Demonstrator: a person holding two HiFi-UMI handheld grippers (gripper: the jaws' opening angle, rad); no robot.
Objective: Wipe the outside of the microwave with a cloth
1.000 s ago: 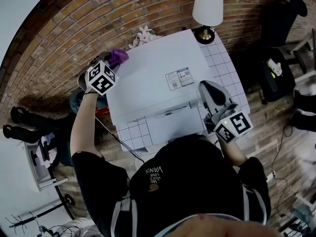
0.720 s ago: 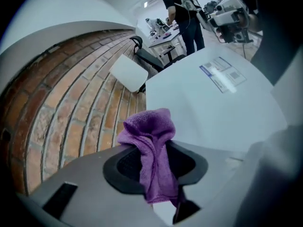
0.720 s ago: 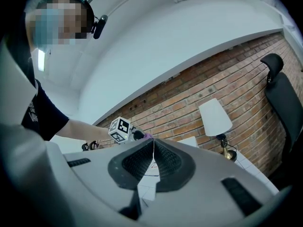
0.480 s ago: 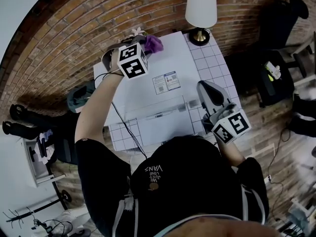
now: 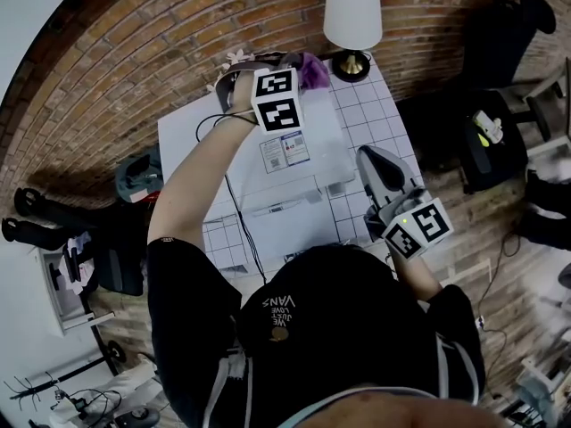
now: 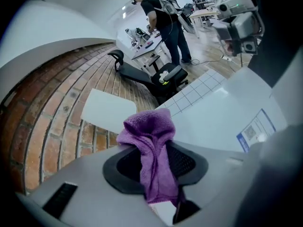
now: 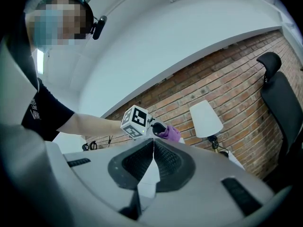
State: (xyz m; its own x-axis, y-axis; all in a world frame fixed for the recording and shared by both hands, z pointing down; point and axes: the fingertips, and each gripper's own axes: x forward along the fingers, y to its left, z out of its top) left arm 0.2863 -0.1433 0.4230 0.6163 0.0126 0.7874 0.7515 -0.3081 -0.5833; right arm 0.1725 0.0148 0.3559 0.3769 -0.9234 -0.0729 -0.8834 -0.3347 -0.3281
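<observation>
A brick wall (image 5: 134,43) backs a white tiled worktop (image 5: 375,114), with a lamp (image 5: 352,12) at its far right corner. The white microwave (image 5: 192,145) fills most of the worktop. The left tool (image 6: 158,174) reaches across its top toward the worktop's far edge and pinches a purple cloth (image 6: 149,131), whose bunched end sticks out ahead, probably so that it can rub the casing there. The right tool (image 7: 152,148) waits near the worktop's right edge, pressed together on nothing, out of the wiping path.
</observation>
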